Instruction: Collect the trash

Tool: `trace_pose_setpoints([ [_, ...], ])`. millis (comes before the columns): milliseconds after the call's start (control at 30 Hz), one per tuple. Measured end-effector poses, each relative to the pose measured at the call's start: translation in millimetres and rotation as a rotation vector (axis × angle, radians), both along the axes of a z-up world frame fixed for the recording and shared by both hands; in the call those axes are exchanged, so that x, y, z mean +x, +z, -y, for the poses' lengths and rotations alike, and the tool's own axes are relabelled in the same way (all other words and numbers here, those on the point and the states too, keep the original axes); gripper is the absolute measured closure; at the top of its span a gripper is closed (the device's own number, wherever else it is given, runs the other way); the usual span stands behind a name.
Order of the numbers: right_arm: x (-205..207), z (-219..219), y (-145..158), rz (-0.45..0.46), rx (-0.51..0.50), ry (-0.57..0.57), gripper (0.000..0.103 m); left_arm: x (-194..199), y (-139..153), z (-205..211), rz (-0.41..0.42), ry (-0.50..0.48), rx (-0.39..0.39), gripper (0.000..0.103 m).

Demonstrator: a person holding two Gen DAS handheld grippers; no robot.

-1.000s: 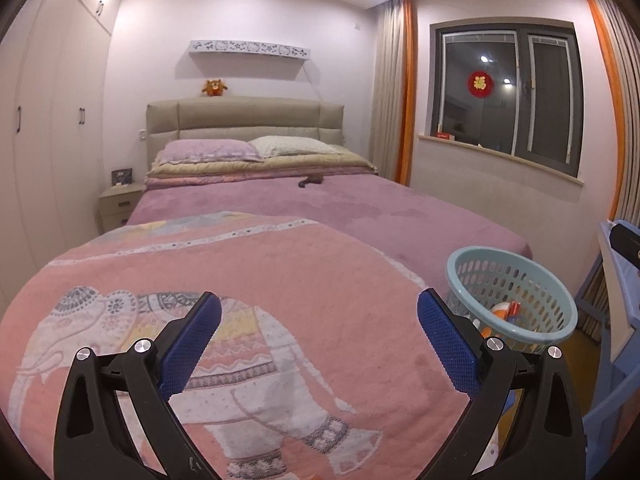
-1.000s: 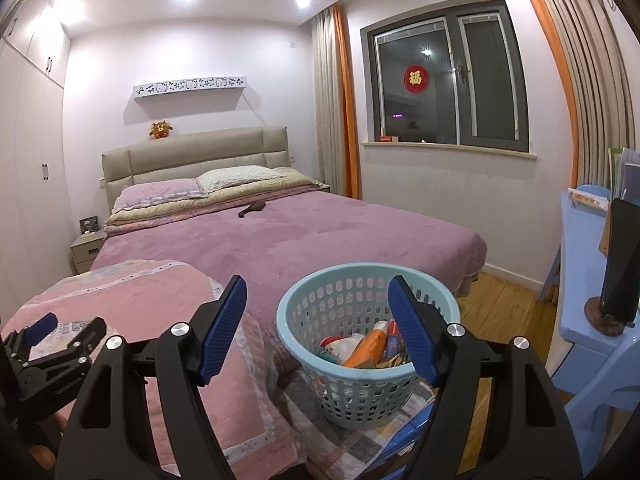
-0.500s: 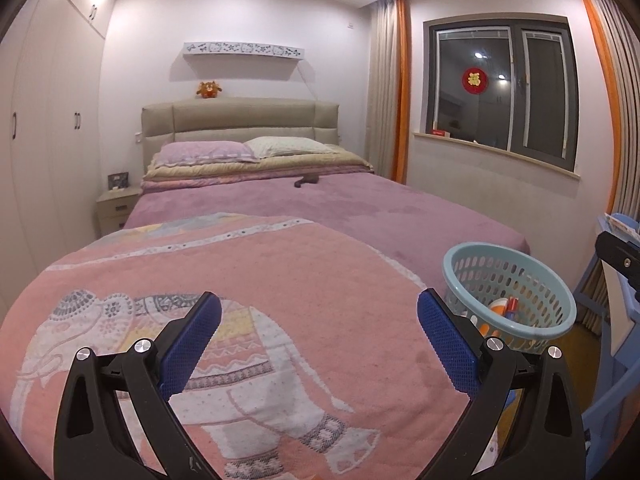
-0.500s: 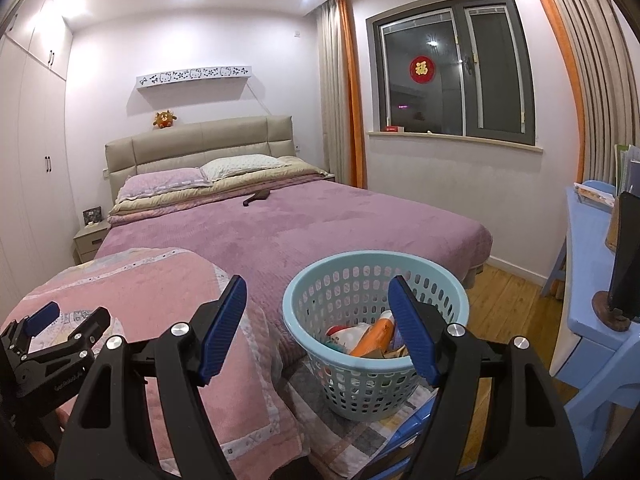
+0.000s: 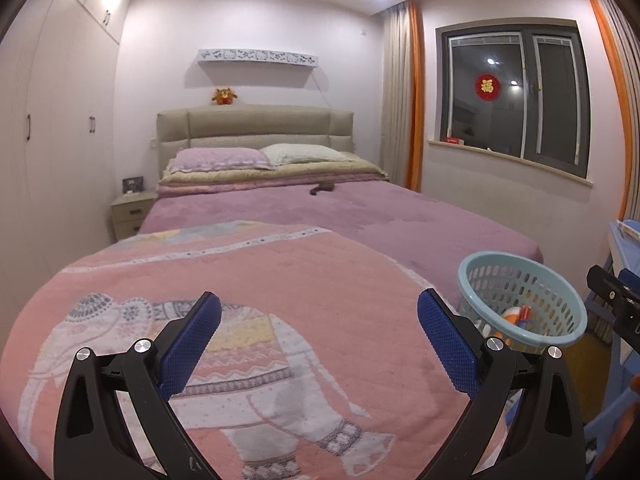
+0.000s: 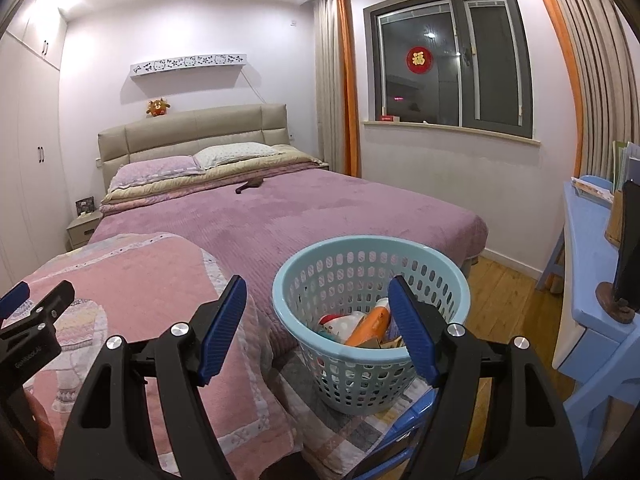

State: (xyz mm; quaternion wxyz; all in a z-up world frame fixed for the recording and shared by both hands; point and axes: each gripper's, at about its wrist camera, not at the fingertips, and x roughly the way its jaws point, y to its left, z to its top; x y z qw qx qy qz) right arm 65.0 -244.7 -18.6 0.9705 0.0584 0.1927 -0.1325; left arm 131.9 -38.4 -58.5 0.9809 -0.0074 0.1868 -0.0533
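You face a bed (image 5: 360,224) under a mauve cover, with a pink elephant quilt (image 5: 248,304) spread over its near end; pillows (image 5: 224,159) lie at the padded headboard (image 5: 256,126), and a small dark object (image 5: 322,188) rests mid-bed. Right of the quilt, your light blue basket (image 6: 372,264) stands on a checked cloth, trash (image 6: 366,326) inside. Your left gripper (image 5: 318,346) and right gripper (image 6: 318,330) both stand released, grasping nothing. A blue desk (image 6: 588,256) sits at your right
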Motion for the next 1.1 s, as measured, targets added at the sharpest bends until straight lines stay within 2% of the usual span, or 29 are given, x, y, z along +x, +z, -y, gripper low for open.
trace_pose_setpoints([
  [1100, -1.9, -7.0, 2.2, 0.004, -0.006, 0.011, 0.033, 3.1, -0.5, 1.1, -0.012, -0.016, -0.003, 0.008],
])
